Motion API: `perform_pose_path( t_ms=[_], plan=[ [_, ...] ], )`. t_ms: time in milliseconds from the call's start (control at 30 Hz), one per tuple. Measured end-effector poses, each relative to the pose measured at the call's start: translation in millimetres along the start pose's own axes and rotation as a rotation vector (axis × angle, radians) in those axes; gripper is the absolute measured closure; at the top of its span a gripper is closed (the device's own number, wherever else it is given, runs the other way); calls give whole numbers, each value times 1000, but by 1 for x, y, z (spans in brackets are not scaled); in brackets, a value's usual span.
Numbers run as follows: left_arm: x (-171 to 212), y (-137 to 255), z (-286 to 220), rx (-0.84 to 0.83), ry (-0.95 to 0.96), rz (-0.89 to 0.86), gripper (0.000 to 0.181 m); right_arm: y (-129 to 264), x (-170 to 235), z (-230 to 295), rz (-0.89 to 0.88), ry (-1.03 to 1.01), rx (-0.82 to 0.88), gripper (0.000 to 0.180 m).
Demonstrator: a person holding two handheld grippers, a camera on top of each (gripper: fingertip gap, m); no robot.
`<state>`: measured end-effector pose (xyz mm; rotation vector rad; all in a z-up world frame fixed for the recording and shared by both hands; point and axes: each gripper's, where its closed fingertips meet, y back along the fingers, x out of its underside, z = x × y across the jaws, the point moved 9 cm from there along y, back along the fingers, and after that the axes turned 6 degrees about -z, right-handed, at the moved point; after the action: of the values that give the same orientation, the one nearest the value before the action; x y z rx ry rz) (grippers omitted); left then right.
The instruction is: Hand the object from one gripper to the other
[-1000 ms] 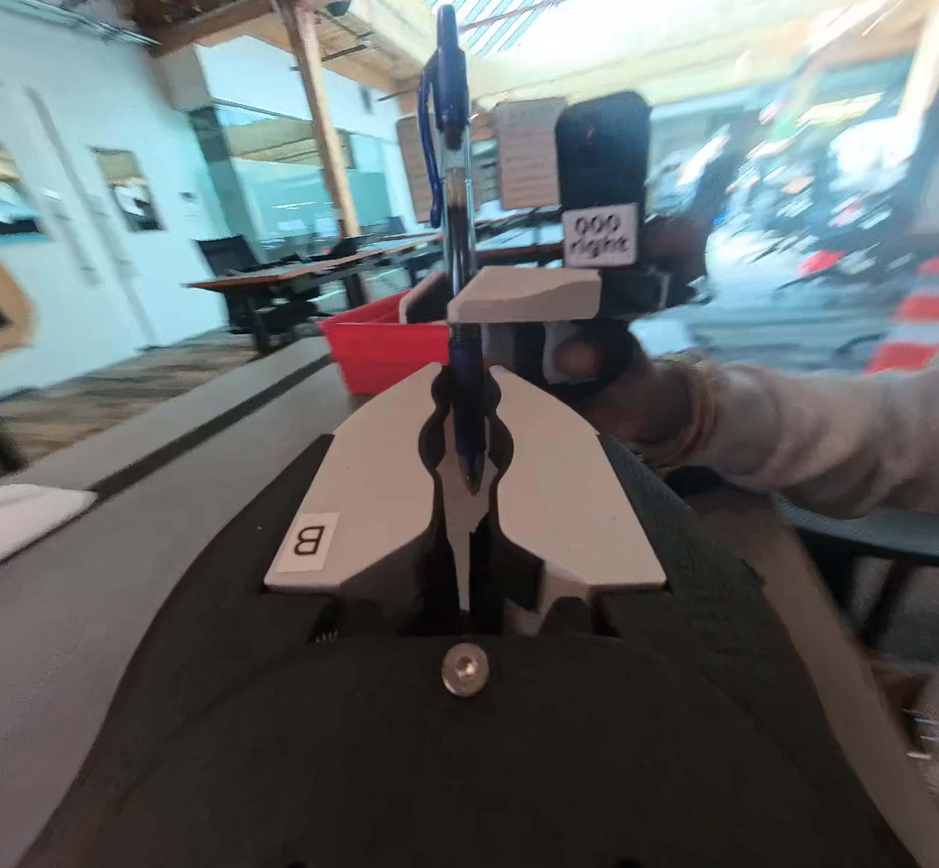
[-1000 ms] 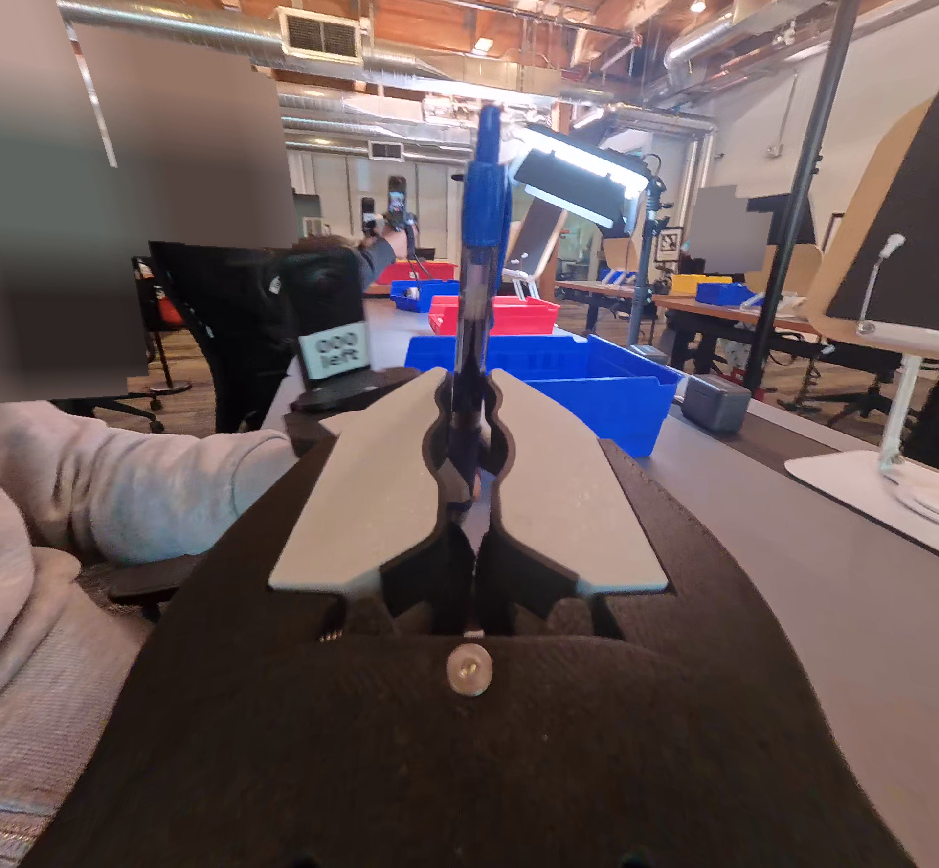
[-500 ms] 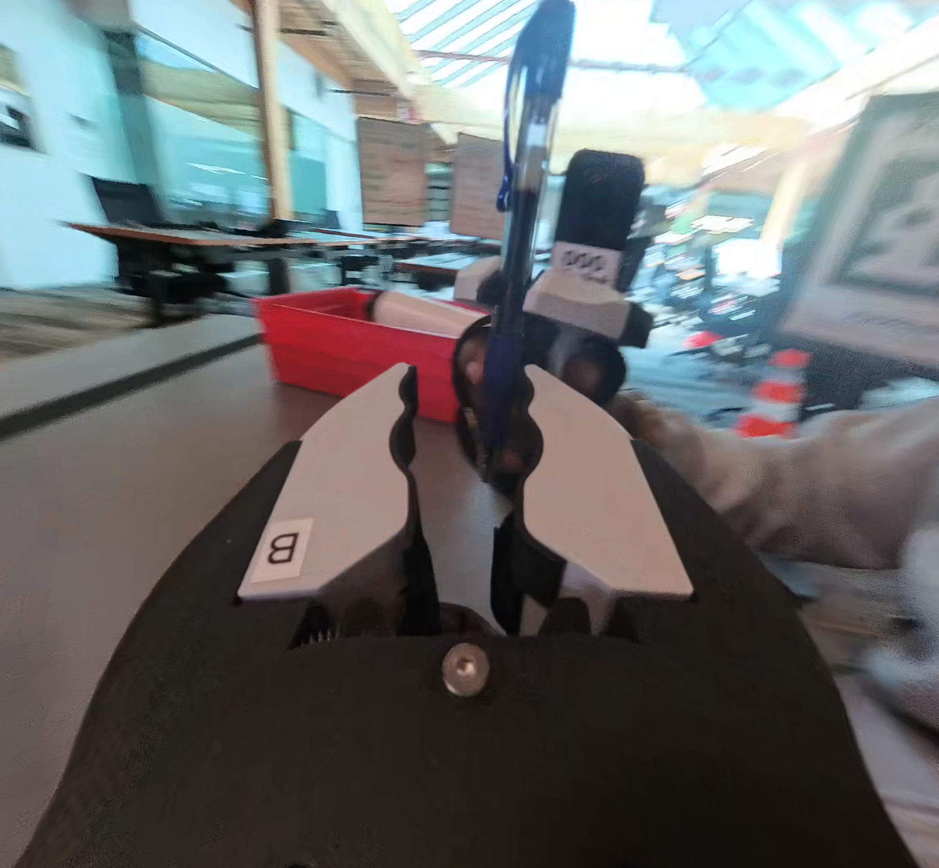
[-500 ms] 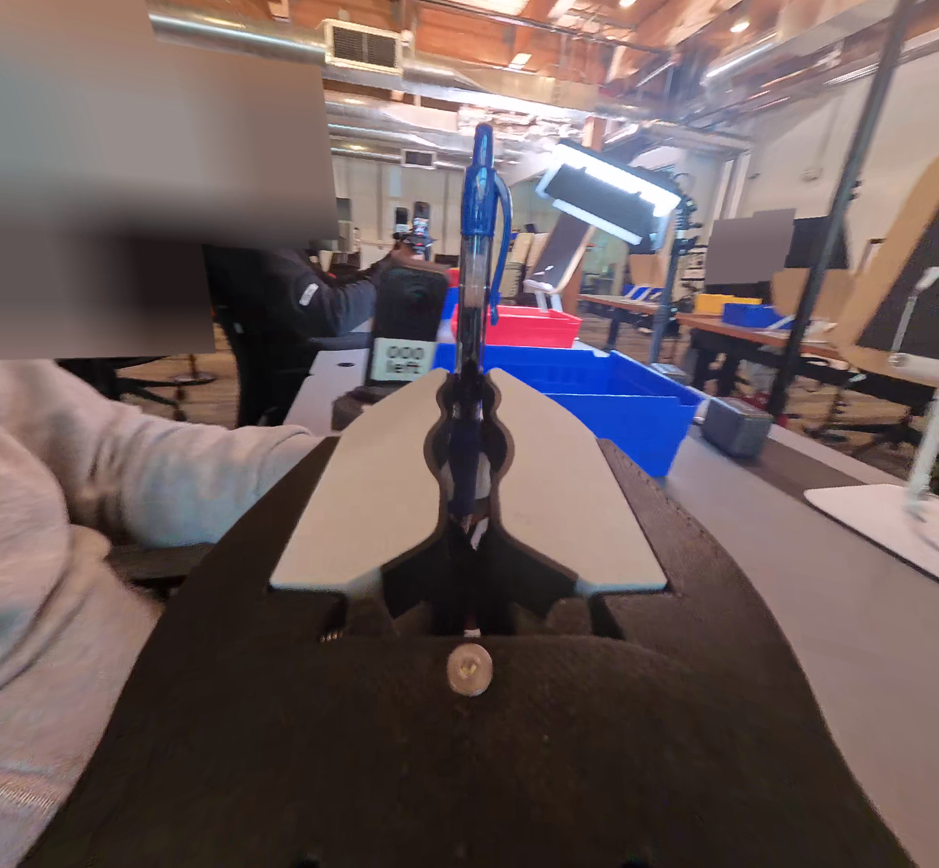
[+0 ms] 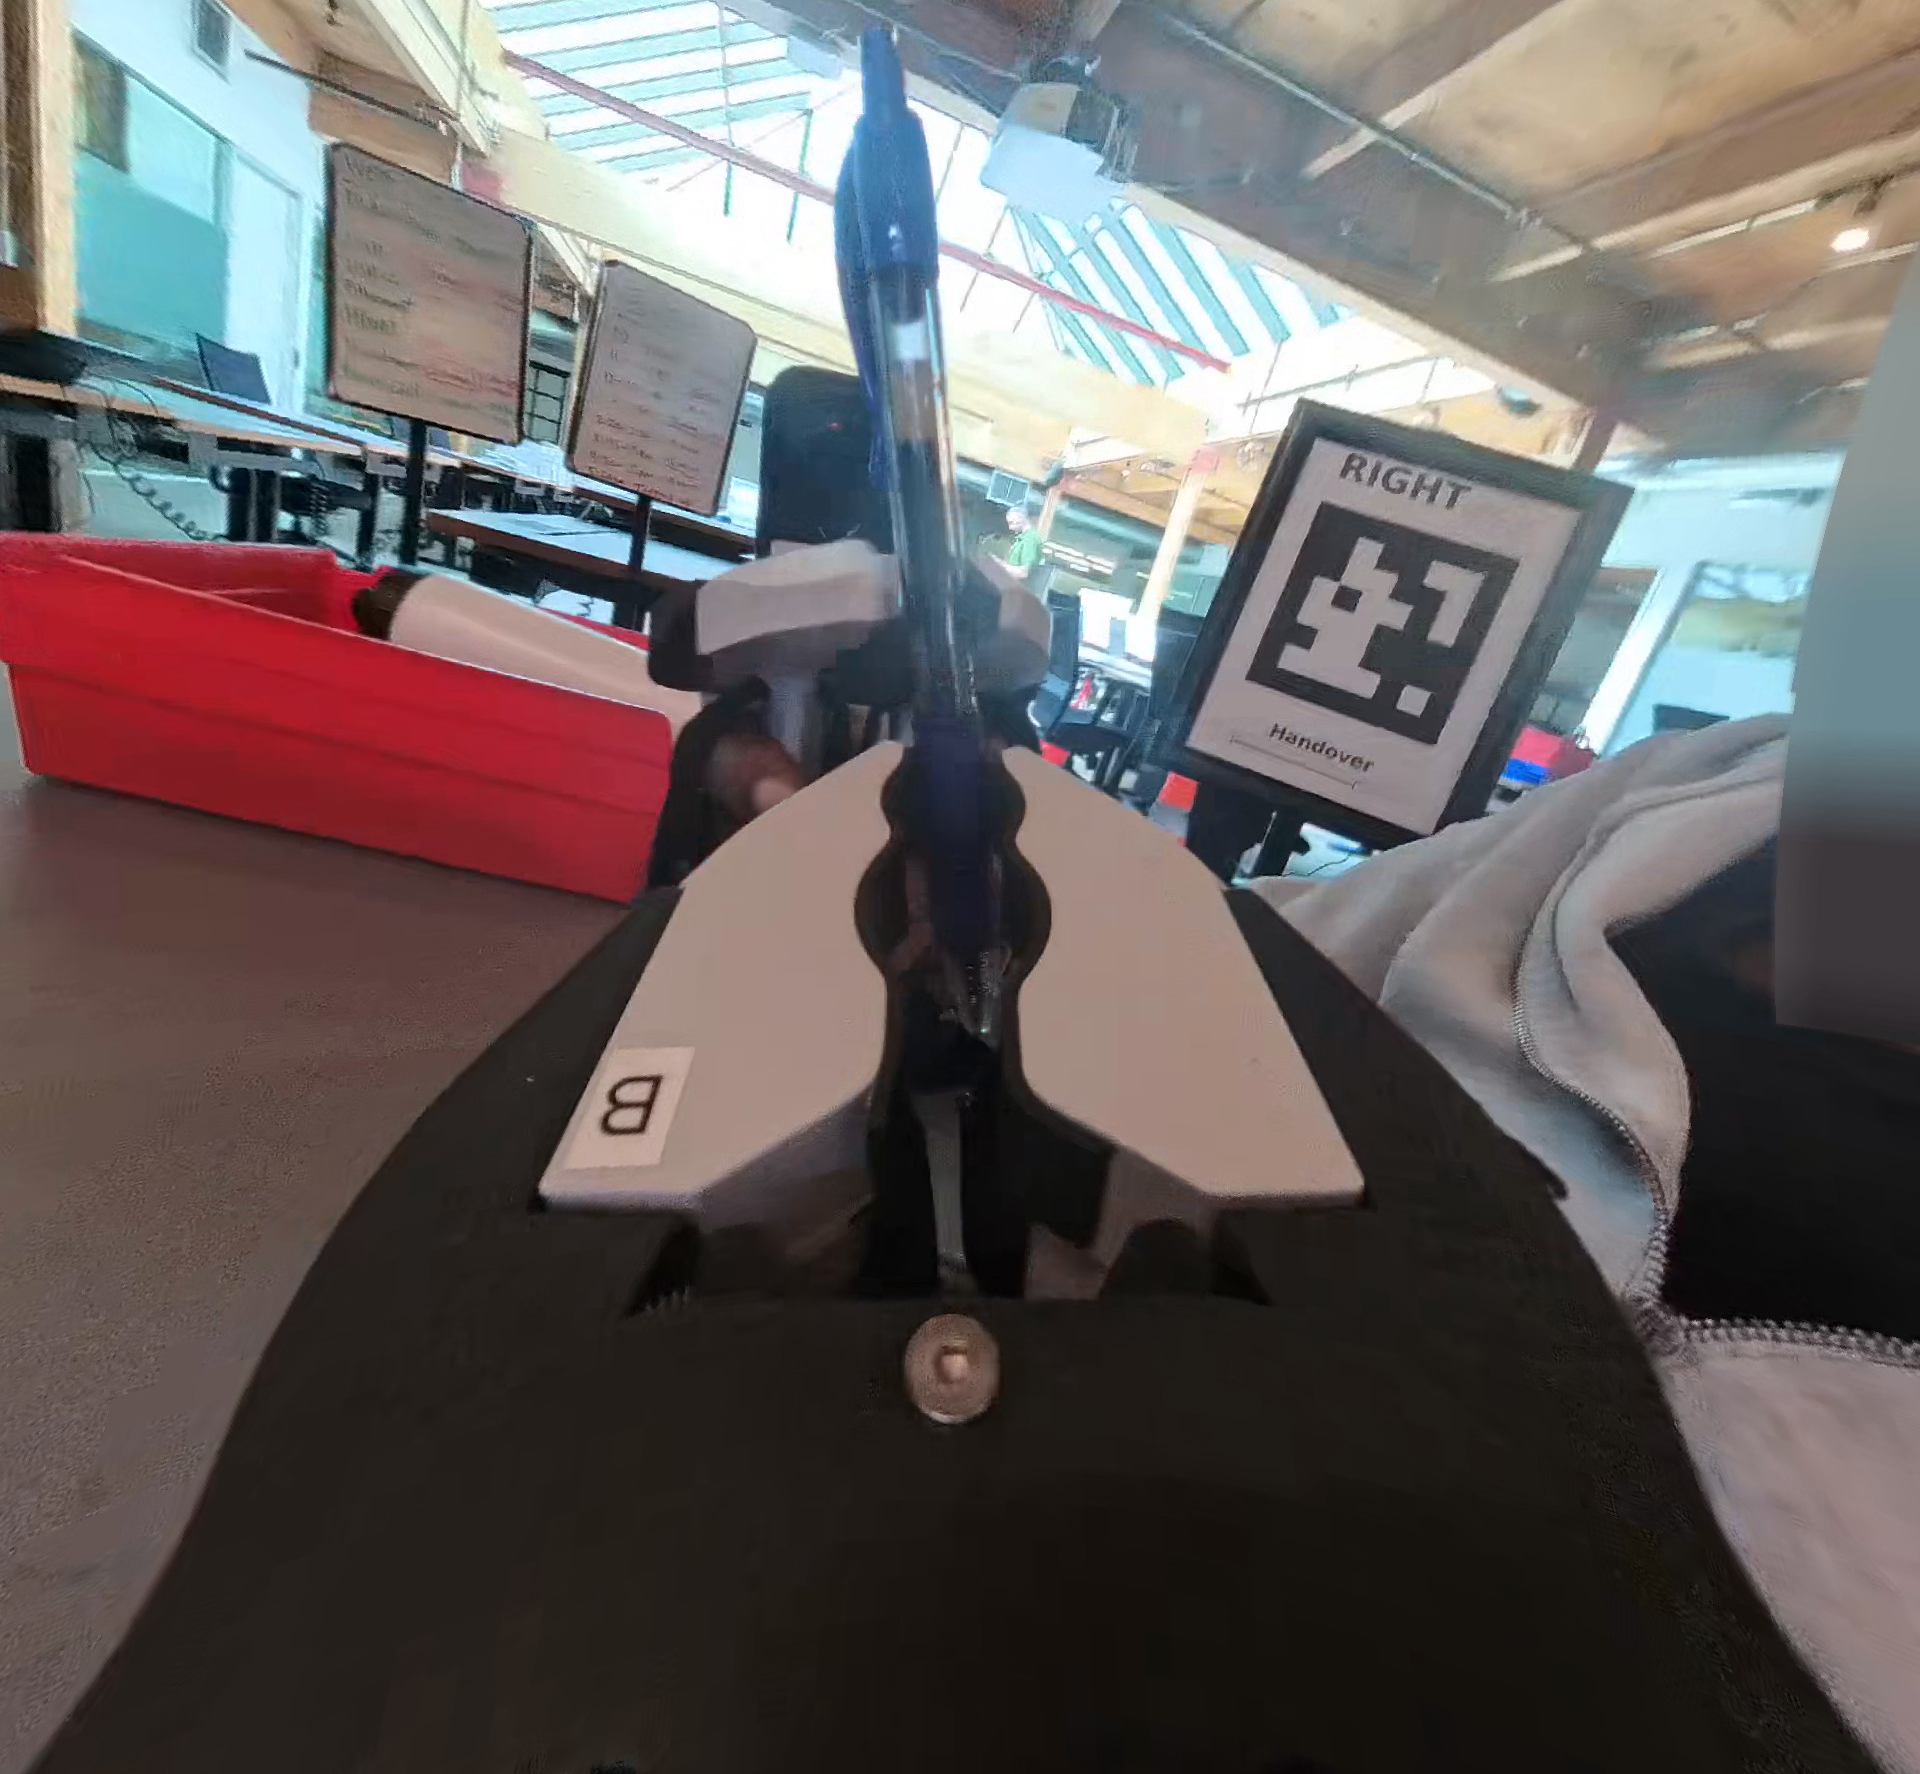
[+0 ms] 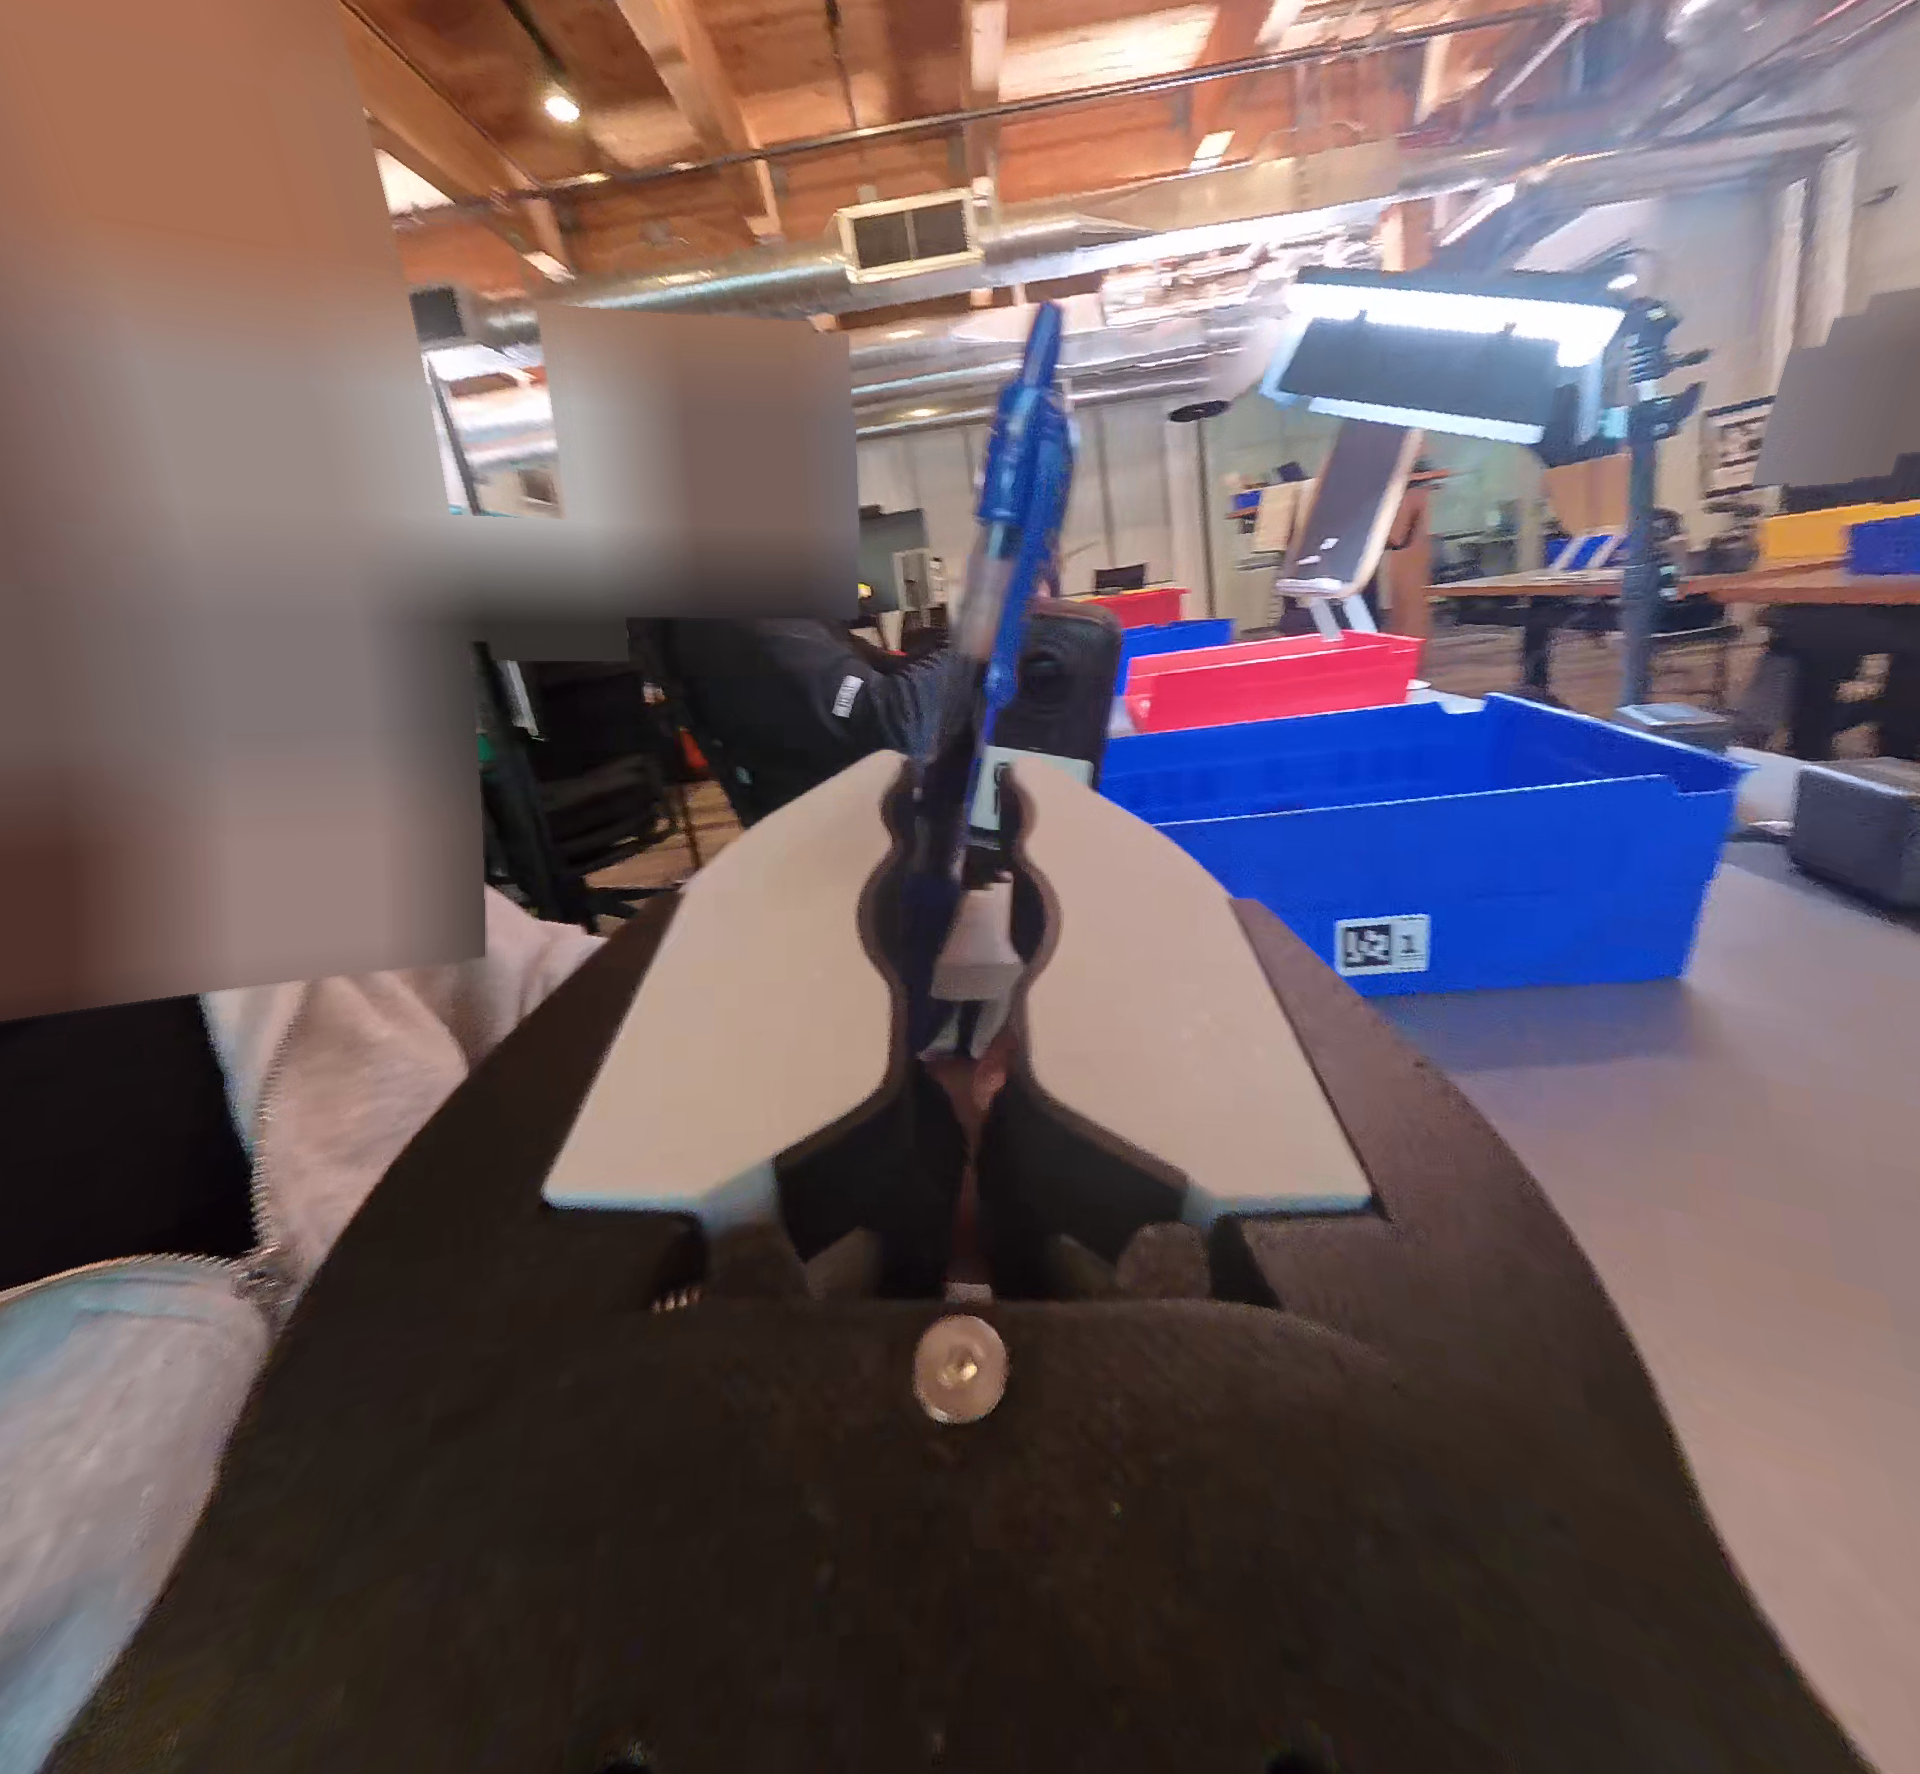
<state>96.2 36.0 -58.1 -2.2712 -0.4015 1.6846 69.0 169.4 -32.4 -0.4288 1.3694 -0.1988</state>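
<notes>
Your left tongs (image 5: 951, 851) are clamped on the blue pen (image 5: 906, 436), upright. Your right tongs (image 6: 956, 851) are also closed around it, facing the left tongs, above the tabletop (image 5: 208, 945).

Your counter (image 5: 208, 997) is a dull grey slab, and in the left wrist view a red bin (image 5: 312, 716) sits on it at ten o'clock. In the right wrist view, a blue bin (image 6: 1455, 851) rests on it at two o'clock, with a small grey box (image 6: 1860, 831) just beside it at three o'clock.
</notes>
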Motion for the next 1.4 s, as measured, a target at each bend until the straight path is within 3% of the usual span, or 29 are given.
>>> perform_pose_path(
  t_ms=[100,167,267,333,400,500,633,700,833,967,1033,1067,1100,1233,1333,1400],
  plan=[
    [0,1,2,-45,-16,-2,167,1,-1,0,14,4,5,169],
    [-1,1,3,-114,-85,-4,156,0,-1,1,34,87,58,169],
    [-1,2,5,-326,-340,61,146,0,0,2,38,204,148,170],
    [-1,2,3,-457,-567,110,147,0,1,2,33,239,186,170],
    [1,-1,-3,-460,-679,139,167,-1,3,1,42,249,211,170],
    [-2,1,-2,-400,-562,105,169,-1,3,1,33,236,184,170],
    [-6,2,-3,-101,-170,-15,169,-2,2,2,11,128,80,157],
    [-3,1,-1,-27,-18,-22,169,-2,3,2,14,68,30,165],
    [-2,1,1,-95,-84,-13,167,-2,3,4,42,123,49,169],
    [-5,3,1,-357,-429,17,148,0,1,3,31,246,167,170],
    [-6,4,-2,-441,-594,49,155,1,1,2,16,268,206,170],
    [-4,2,-4,-431,-633,71,168,1,1,2,14,269,219,170],
    [-4,1,-4,-433,-638,78,168,1,1,1,14,265,224,170],
    [-7,4,-4,-357,-492,28,170,1,1,0,2,217,195,169],
    [-8,4,-5,-137,-226,-45,169,1,-1,0,-20,122,105,155],
    [-6,1,-2,-4,-29,-51,168,1,-1,0,-28,35,31,154]
  ],
)
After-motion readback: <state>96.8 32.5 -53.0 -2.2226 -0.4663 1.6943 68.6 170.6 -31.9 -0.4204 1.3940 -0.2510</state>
